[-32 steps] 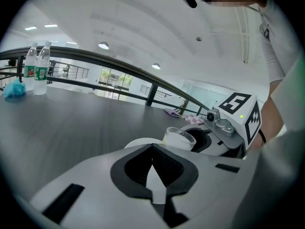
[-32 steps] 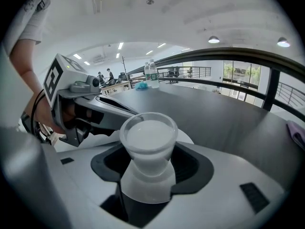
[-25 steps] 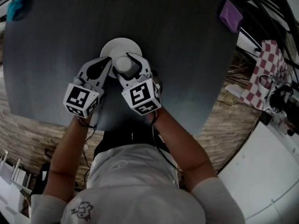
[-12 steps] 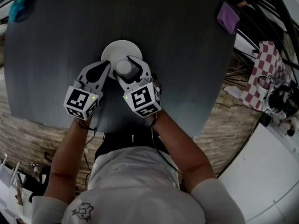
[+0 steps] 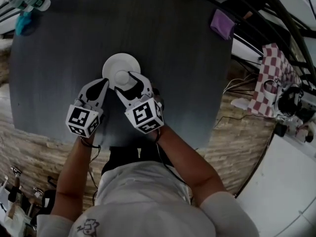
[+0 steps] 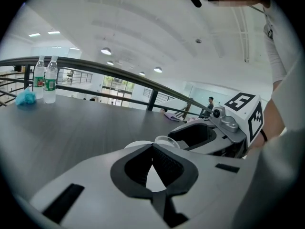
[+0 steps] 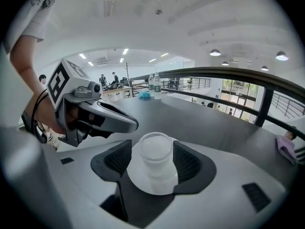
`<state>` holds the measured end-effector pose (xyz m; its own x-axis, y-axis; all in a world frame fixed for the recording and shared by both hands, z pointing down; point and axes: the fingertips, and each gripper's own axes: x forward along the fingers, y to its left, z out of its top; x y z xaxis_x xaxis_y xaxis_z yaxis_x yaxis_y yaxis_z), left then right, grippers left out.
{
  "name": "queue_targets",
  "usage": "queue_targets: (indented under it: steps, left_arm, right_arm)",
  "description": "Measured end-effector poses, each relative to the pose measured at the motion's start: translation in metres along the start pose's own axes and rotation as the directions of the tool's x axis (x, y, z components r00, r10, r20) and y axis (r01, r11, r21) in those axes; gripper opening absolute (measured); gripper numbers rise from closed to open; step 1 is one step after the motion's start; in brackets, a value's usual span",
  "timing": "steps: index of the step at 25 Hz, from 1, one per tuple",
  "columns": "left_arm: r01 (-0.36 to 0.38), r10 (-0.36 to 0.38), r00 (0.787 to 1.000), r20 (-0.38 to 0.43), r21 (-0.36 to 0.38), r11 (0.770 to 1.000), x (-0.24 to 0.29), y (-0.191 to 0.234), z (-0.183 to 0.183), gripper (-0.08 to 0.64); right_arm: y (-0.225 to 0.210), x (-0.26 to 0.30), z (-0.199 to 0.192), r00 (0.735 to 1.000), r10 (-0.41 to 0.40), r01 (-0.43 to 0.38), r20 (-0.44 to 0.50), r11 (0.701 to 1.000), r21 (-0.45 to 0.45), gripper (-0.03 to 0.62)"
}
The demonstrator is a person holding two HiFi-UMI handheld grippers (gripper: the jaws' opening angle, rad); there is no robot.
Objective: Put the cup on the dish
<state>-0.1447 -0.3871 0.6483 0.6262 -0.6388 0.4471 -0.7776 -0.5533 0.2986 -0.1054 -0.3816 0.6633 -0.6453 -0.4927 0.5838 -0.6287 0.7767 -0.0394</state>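
Observation:
A small clear cup (image 7: 156,152) stands upright on the white dish (image 7: 151,181) in the right gripper view. My right gripper (image 7: 155,160) has its pads close against both sides of the cup and looks shut on it. From the head view the cup (image 5: 122,76) sits over the near part of the dish (image 5: 117,63), with the right gripper (image 5: 125,81) around it. The left gripper (image 5: 100,84) lies just left of the dish, shut and empty. In its own view the left gripper (image 6: 152,148) has its tips meeting, with the dish rim (image 6: 136,144) beyond them.
The round dark table (image 5: 168,58) holds two water bottles (image 5: 30,0) and a teal cloth (image 5: 22,15) at the far left, and a purple cloth (image 5: 221,23) at the far right edge. A checkered cloth (image 5: 266,78) hangs off to the right, beyond the table.
My right gripper has carried the cup from the dish's near rim further over the dish. The left gripper has stayed beside the dish, shut.

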Motion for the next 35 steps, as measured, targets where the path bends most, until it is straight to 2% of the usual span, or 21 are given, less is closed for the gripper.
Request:
queue_targets:
  steps: [6, 9, 10, 11, 12, 14, 18, 25, 29, 35]
  left_arm:
    - [-0.021, 0.021, 1.000, 0.021, 0.017, 1.000, -0.033, -0.045, 0.020, 0.008]
    - [-0.023, 0.023, 0.999, 0.044, 0.013, 1.000, -0.053, -0.071, 0.032, 0.008]
    - [-0.021, 0.021, 0.998, 0.051, 0.007, 1.000, -0.060, -0.081, 0.036, 0.008]
    - [-0.019, 0.018, 0.998, 0.057, 0.003, 1.000, -0.067, -0.092, 0.040, 0.008]
    - [-0.015, 0.015, 0.998, 0.063, 0.003, 1.000, -0.072, -0.105, 0.044, 0.008]
    - [-0.008, 0.006, 0.997, 0.075, 0.018, 1.000, -0.080, -0.131, 0.051, 0.008]
    - [-0.001, -0.003, 0.995, 0.101, 0.034, 0.999, -0.095, -0.182, 0.055, 0.008]
    - [-0.031, 0.023, 0.984, 0.174, 0.044, 0.999, -0.119, -0.266, 0.058, 0.008]
    - [-0.047, 0.037, 0.984, 0.176, 0.050, 0.998, -0.140, -0.311, 0.053, 0.008]
    - [-0.069, 0.057, 0.984, 0.167, 0.067, 0.995, -0.167, -0.352, 0.056, 0.008]
  right_arm:
    - [0.017, -0.052, 0.014, 1.000, -0.011, 0.011, 0.010, 1.000, 0.000, 0.265]
    - [0.032, -0.080, 0.025, 1.000, 0.010, -0.010, 0.010, 1.000, -0.004, 0.264]
    - [0.038, -0.091, 0.029, 0.999, 0.024, -0.024, 0.021, 1.000, 0.003, 0.233]
    - [0.042, -0.104, 0.034, 0.999, 0.033, -0.034, 0.038, 0.999, 0.011, 0.128]
    - [0.044, -0.117, 0.038, 0.998, 0.036, -0.037, 0.056, 0.999, 0.016, 0.068]
    - [0.047, -0.145, 0.046, 0.995, 0.040, -0.042, 0.091, 0.999, 0.018, 0.019]
    - [0.058, -0.198, 0.053, 0.989, 0.075, -0.082, 0.131, 0.996, 0.046, 0.014]
    - [0.080, -0.274, 0.025, 0.974, 0.142, -0.141, 0.175, 0.990, -0.020, 0.014]
    - [0.095, -0.314, 0.003, 0.974, 0.160, -0.153, 0.158, 0.987, -0.053, 0.014]
    - [0.112, -0.357, 0.005, 0.970, 0.169, -0.169, 0.174, 0.986, -0.016, 0.014]
